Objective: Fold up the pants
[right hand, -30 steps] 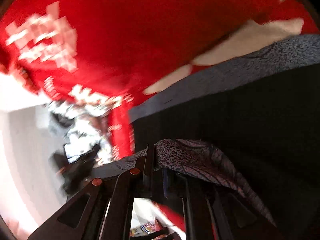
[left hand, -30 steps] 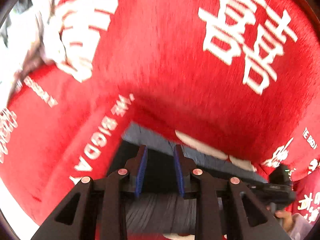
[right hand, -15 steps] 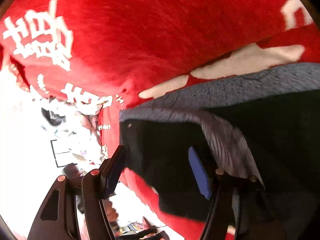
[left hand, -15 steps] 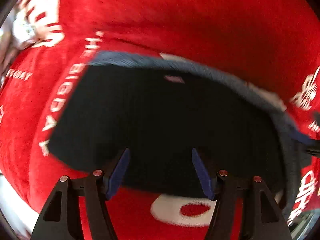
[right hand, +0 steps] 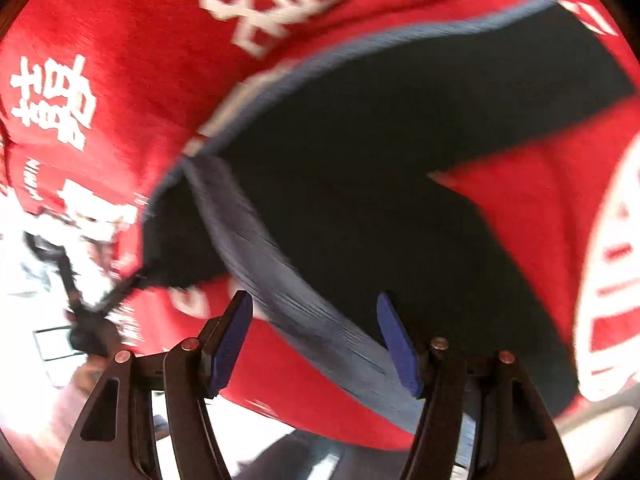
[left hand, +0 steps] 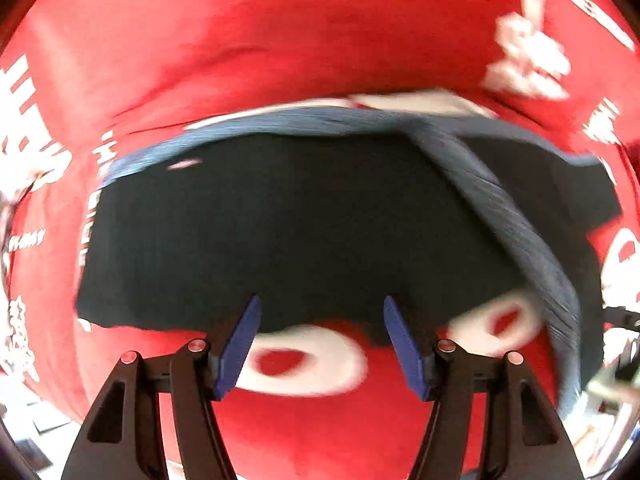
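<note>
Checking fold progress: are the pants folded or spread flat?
Partly folded. The pants lie on the red cloth with a grey inside-out strip turned over them; both grippers are open and clear.

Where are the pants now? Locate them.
The dark pants lie flat on the red printed cloth, centre of the left wrist view, just beyond the open left hand-held gripper.

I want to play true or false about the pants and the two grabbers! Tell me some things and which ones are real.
1. The pants are dark. True.
2. The pants lie on a green cloth. False: the cloth is red with white writing.
3. The left gripper is pinching the pants. False: its jaws are open with nothing between them.
4. The right gripper is open. True.
5. A grey band of the pants runs across in the right wrist view. True.
</note>
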Demonstrator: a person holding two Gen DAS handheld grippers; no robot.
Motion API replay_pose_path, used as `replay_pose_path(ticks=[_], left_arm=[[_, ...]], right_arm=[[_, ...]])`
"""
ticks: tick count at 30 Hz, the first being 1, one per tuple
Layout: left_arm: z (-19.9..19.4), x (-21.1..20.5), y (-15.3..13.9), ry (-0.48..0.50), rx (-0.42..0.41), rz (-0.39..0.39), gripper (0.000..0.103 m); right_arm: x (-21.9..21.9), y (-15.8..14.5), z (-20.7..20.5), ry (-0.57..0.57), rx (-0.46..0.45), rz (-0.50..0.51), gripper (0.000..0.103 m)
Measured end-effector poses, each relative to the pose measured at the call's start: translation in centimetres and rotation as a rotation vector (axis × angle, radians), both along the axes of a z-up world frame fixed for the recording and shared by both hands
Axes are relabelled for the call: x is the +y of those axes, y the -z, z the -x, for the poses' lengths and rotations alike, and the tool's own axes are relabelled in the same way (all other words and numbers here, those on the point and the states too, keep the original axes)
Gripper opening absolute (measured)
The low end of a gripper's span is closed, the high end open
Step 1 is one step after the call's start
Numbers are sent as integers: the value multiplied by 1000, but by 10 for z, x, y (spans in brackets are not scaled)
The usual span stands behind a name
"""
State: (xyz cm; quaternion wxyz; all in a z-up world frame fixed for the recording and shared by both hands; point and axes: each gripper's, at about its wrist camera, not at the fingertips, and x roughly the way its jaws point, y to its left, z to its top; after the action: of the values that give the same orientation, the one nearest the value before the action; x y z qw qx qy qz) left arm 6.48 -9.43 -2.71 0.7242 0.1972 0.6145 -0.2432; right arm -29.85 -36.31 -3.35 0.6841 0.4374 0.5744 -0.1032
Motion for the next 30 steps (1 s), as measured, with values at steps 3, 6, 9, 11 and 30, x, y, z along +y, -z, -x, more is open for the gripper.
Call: replay_pose_path(ticks=[3, 6, 9, 11, 30], left_arm=[[33, -36, -2, 55, 46, 30, 65], [62, -70, 1, 137, 99, 70, 65], [84, -99, 8, 196, 161, 119, 65], [95, -111, 11, 221, 188, 138, 65], [135, -121, 50, 214, 392, 286, 56]], right_arm=[[4, 8, 37, 10, 51, 7, 69], [18, 18, 69, 64, 83, -12, 71], [28, 33, 108, 139, 115, -27, 72], [33, 43, 131, 187, 127, -35, 72], [31, 85, 212, 533, -194, -339, 17]])
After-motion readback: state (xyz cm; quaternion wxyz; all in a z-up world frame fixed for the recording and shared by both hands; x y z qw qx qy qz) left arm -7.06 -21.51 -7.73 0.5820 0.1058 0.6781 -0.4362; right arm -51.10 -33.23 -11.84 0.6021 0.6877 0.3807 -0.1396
